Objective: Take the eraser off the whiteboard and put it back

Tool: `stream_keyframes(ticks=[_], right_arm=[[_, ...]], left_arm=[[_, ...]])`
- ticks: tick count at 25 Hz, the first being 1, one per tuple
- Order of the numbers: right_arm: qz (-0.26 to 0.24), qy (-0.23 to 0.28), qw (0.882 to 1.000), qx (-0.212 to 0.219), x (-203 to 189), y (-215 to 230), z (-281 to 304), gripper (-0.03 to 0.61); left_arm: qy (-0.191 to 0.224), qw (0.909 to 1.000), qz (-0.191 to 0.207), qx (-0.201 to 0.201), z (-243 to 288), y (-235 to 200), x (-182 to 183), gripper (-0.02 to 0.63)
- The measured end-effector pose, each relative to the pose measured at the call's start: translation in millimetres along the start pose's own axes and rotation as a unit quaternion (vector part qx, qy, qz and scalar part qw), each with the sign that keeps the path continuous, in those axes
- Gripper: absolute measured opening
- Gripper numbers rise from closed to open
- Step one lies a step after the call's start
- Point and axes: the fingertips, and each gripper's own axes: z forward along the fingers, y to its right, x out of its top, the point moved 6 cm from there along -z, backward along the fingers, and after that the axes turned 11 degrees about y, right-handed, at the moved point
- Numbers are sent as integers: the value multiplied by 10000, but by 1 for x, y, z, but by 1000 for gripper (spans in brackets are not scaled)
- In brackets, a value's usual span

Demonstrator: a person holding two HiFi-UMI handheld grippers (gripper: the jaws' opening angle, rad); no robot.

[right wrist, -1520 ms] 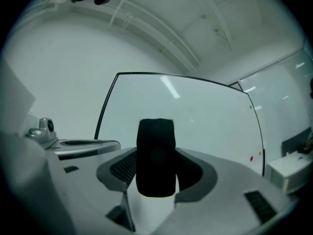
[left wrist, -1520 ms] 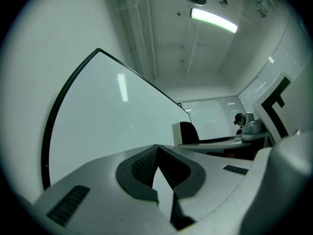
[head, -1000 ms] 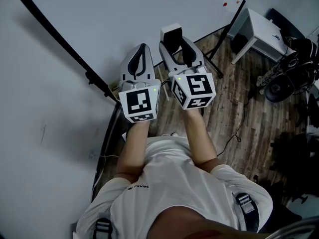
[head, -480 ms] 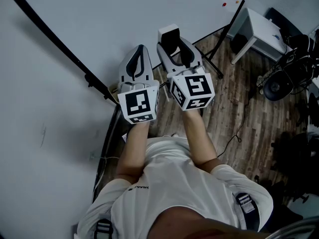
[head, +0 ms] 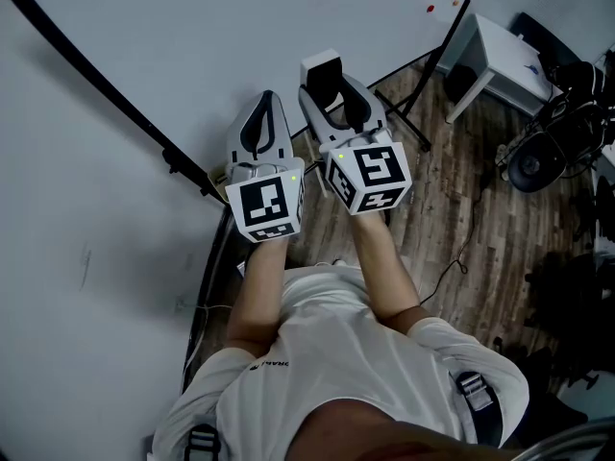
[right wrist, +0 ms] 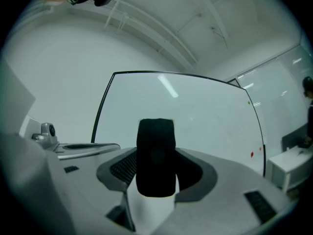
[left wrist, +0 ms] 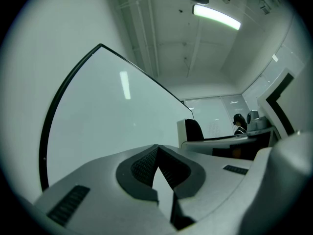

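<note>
One eraser (right wrist: 155,153) between jaws of right gripper (right wrist: 155,173)

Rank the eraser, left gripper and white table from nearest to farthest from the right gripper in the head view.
1. eraser: held between the right gripper's jaws.
2. left gripper: just beside it, on its left.
3. white table: far off, upper right.

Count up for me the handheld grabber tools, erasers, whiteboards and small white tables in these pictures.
grippers: 2, the left gripper and the right gripper
eraser: 1, held in the right gripper's jaws
whiteboard: 1
white table: 1
Total: 5
</note>
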Motion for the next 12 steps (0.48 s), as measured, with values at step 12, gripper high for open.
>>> stream_keyframes(ticks=[12], right_arm=[[141, 28, 9998, 111, 9, 6, 9, 233]], left_arm=[[69, 9999, 99, 119, 4, 2, 8, 2]])
